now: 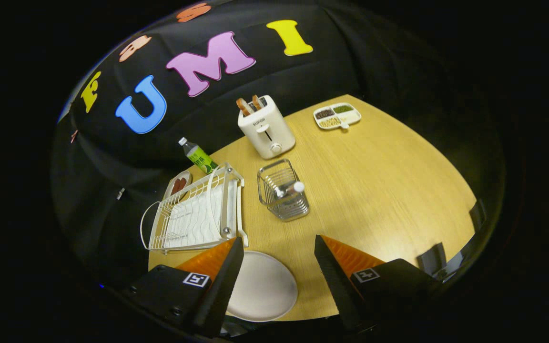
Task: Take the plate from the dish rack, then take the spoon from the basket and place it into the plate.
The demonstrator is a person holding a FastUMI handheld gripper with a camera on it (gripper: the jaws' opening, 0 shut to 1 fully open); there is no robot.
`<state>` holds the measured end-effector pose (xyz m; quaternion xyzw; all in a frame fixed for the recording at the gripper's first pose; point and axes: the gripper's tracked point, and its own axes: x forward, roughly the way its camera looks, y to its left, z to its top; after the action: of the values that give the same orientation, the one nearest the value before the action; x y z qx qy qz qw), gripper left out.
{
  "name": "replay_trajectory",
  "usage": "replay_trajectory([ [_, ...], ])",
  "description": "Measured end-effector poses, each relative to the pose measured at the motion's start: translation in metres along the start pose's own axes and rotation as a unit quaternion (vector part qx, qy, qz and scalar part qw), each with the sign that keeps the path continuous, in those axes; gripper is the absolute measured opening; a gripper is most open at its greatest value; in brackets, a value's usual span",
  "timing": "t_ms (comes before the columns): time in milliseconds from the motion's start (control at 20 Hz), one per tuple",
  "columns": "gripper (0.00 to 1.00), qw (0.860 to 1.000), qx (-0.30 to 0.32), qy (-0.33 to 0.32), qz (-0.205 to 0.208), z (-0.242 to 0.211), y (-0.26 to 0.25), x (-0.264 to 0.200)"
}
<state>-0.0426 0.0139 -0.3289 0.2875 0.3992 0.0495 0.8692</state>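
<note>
Currently gripper (pixel 279 245) wide, empty, over wooden bench (pixel 379 190); plate (pixel 265 290) flat between fingers, rack (pixel 193 216) and basket (pixel 281 190) beyond.

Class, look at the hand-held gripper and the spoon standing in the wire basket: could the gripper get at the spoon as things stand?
Probably yes. The hand-held gripper is open, and the spoon stands in the wire basket just ahead of the fingers, its handle poking above the rim. Only bare table lies between; the plate sits low between the fingers.
</note>
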Motion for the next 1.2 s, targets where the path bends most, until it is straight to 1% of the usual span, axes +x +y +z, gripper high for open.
replay_trajectory([
  [100,0.93,0.999,-0.049,-0.021,0.003,0.026,0.004,-0.003],
  [200,0.93,0.995,-0.095,-0.032,0.002,0.042,0.004,-0.001],
  [300,0.93,0.992,-0.122,-0.034,0.005,0.050,0.004,0.006],
  [500,0.93,0.991,-0.135,-0.016,0.006,0.048,-0.006,0.029],
  [700,0.93,0.989,-0.149,0.021,0.011,0.030,-0.016,0.059],
  [800,0.91,0.987,-0.156,0.031,0.019,0.023,-0.015,0.073],
  [850,0.87,0.987,-0.156,0.035,0.024,0.021,-0.014,0.078],
  [950,0.86,0.987,-0.152,0.044,0.033,0.018,-0.012,0.085],
  [1000,0.82,0.987,-0.150,0.049,0.035,0.015,-0.011,0.091],
  [1050,0.68,0.987,-0.150,0.053,0.036,0.013,-0.010,0.095],
  [1100,0.62,0.986,-0.151,0.056,0.036,0.012,-0.010,0.098],
  [1150,0.44,0.986,-0.149,0.058,0.038,0.010,-0.009,0.099],
  [1200,0.39,0.987,-0.140,0.066,0.048,0.008,-0.004,0.100],
])
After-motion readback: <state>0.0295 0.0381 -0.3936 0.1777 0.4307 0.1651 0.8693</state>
